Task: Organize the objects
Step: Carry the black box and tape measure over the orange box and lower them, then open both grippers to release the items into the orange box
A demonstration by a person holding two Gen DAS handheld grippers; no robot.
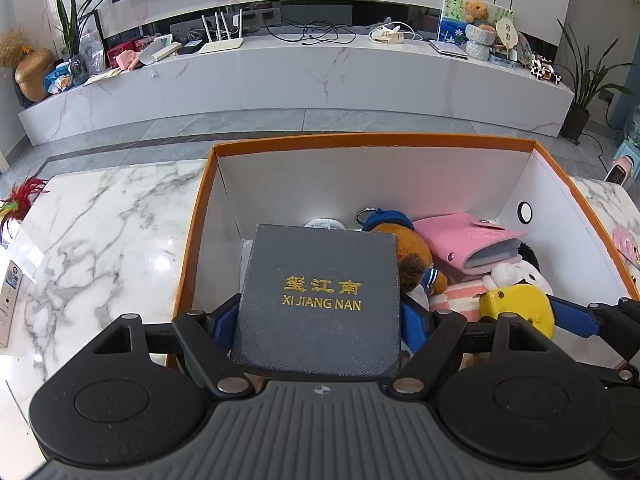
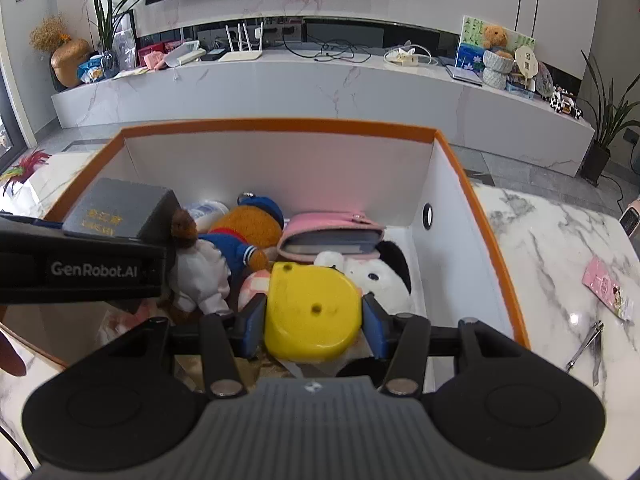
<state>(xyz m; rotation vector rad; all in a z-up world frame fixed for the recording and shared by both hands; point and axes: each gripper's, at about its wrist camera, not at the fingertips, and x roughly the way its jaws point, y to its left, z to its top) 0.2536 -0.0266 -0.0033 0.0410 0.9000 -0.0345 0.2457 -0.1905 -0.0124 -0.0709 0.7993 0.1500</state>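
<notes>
A dark grey box with gold lettering point(image 1: 320, 280) is tilted over the left half of the orange-rimmed white carton point(image 1: 372, 140). My left gripper point(image 1: 320, 322) is shut on it, a blue pad pressing each side. My right gripper point(image 2: 314, 320) is shut on a yellow rounded case point(image 2: 312, 308), held low over the carton's point(image 2: 280, 124) near right part. Inside the carton lie a brown plush bear in blue clothes point(image 2: 248, 228), a pink wallet point(image 2: 332, 236) and a panda plush point(image 2: 380, 276). The dark grey box point(image 2: 116, 208) and left gripper body show at the right wrist view's left edge.
The carton stands on a white marble table point(image 1: 100, 240). Nail clippers point(image 2: 584, 348) and a pink card point(image 2: 608, 288) lie on the table right of the carton. A feathered toy point(image 1: 20, 200) sits at the table's far left. A long TV bench point(image 1: 300, 76) runs behind.
</notes>
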